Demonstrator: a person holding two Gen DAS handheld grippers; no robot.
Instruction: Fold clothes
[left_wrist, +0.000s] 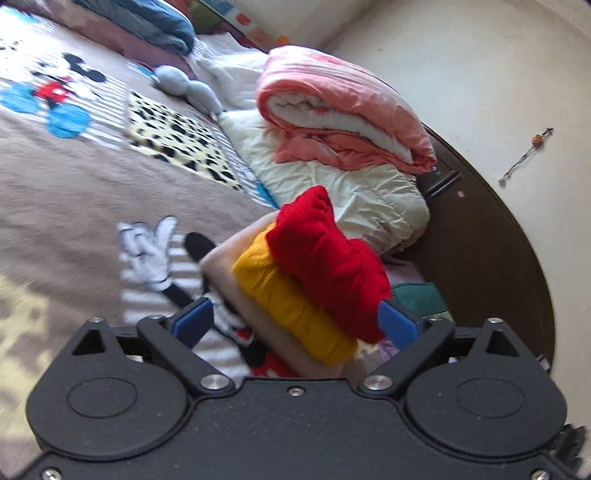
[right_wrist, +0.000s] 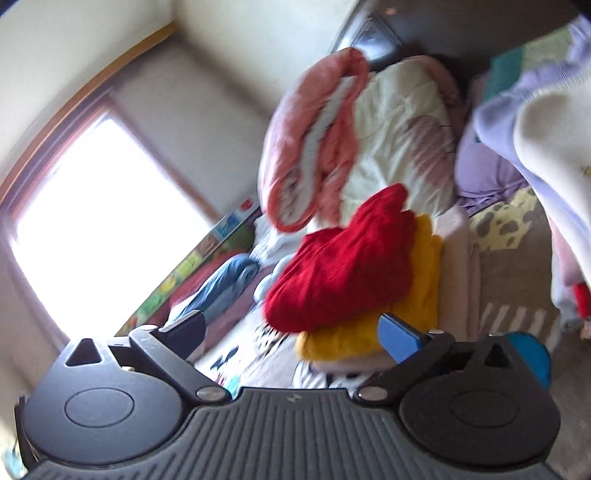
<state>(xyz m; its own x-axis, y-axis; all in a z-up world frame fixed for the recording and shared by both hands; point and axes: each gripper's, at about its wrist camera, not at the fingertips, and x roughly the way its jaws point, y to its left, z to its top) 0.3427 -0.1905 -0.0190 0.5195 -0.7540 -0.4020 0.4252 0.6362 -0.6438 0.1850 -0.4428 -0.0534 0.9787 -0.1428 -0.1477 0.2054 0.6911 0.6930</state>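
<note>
A stack of folded clothes lies on the bed: a red knit garment (left_wrist: 325, 258) on top, a yellow one (left_wrist: 291, 306) under it and a beige-pink one (left_wrist: 229, 269) at the bottom. The stack also shows in the right wrist view, red (right_wrist: 343, 266) over yellow (right_wrist: 417, 295). My left gripper (left_wrist: 295, 325) is open and empty, its blue pads either side of the stack's near end. My right gripper (right_wrist: 295, 332) is open and empty just before the stack.
The bed has a brown cartoon-mouse blanket (left_wrist: 74, 192). A rolled pink quilt (left_wrist: 340, 107) sits on a cream quilt (left_wrist: 351, 195) by the dark headboard (left_wrist: 491, 251). A lilac and white clothes pile (right_wrist: 517, 122) lies at the right. A bright window (right_wrist: 92, 229) is at the left.
</note>
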